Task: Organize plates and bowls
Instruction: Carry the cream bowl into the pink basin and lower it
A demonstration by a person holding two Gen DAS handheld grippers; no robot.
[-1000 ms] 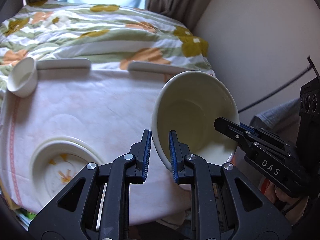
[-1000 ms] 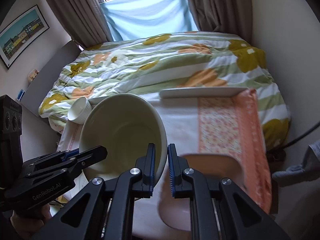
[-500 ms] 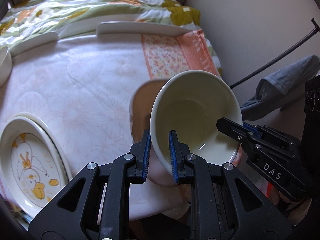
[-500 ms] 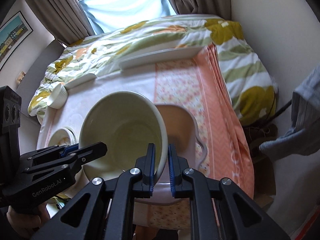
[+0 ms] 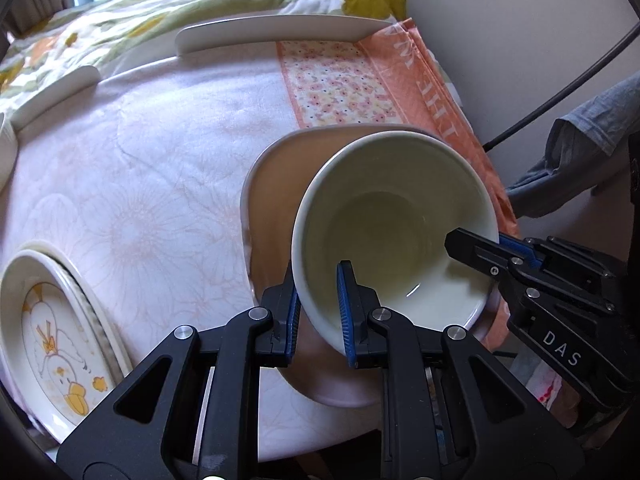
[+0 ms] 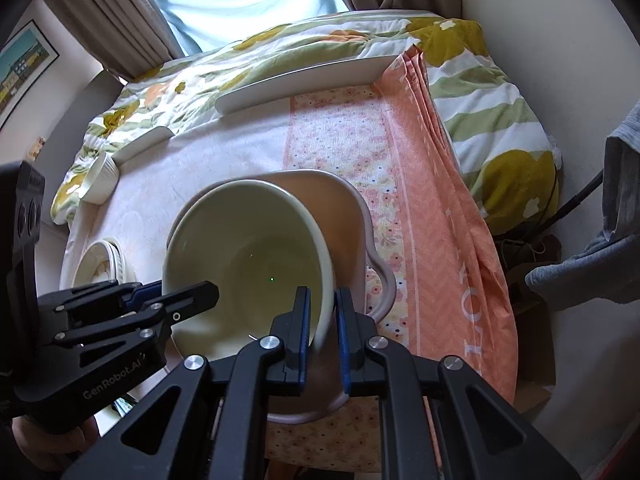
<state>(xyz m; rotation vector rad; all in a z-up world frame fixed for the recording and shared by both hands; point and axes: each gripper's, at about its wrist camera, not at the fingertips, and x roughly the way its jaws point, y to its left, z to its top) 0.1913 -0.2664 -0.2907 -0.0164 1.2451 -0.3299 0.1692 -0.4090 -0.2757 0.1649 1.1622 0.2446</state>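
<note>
A large cream bowl is held between both grippers, tilted, just above a tan heart-shaped plate on the table. My left gripper is shut on the bowl's left rim. My right gripper is shut on the opposite rim of the bowl; it shows in the left wrist view as the black arm. The tan plate lies partly on an orange floral cloth.
A stack of plates with a duck drawing sits at the table's left edge. A small white cup and two long white plates lie along the far edge. A flowered quilt lies beyond. The wall is close on the right.
Both grippers have carried the bowl rightward and down, from above the white cloth to just over the tan heart-shaped plate.
</note>
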